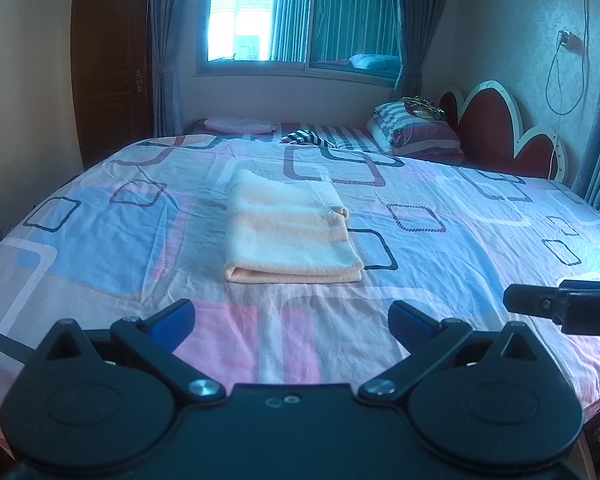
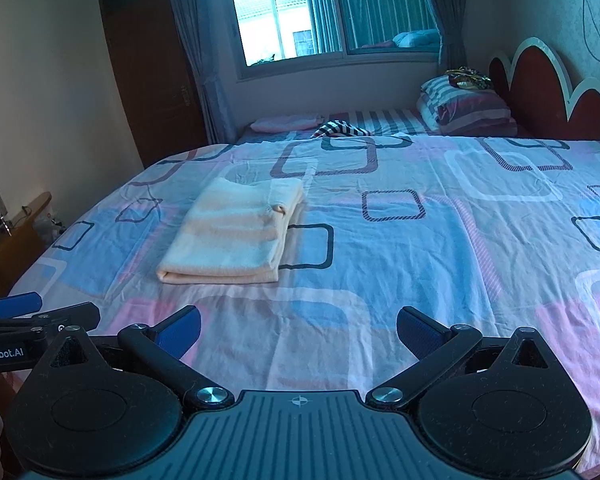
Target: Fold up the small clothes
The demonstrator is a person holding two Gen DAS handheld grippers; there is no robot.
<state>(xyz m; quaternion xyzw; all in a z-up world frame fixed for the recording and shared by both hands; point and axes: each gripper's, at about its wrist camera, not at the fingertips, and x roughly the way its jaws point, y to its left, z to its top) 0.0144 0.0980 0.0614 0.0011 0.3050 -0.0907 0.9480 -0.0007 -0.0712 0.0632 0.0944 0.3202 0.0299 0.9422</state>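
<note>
A pale peach and white garment lies folded into a neat rectangle on the bed, flat on the patterned sheet. It also shows in the right wrist view. My left gripper is open and empty, a short way in front of the garment's near edge. My right gripper is open and empty, nearer than the garment and to its right. The right gripper's tip shows at the right edge of the left wrist view. The left gripper's tip shows at the left edge of the right wrist view.
Stacked striped pillows and a red scalloped headboard are at the far right. A pink folded item and a striped cloth lie at the far side. A window and a wooden door are behind.
</note>
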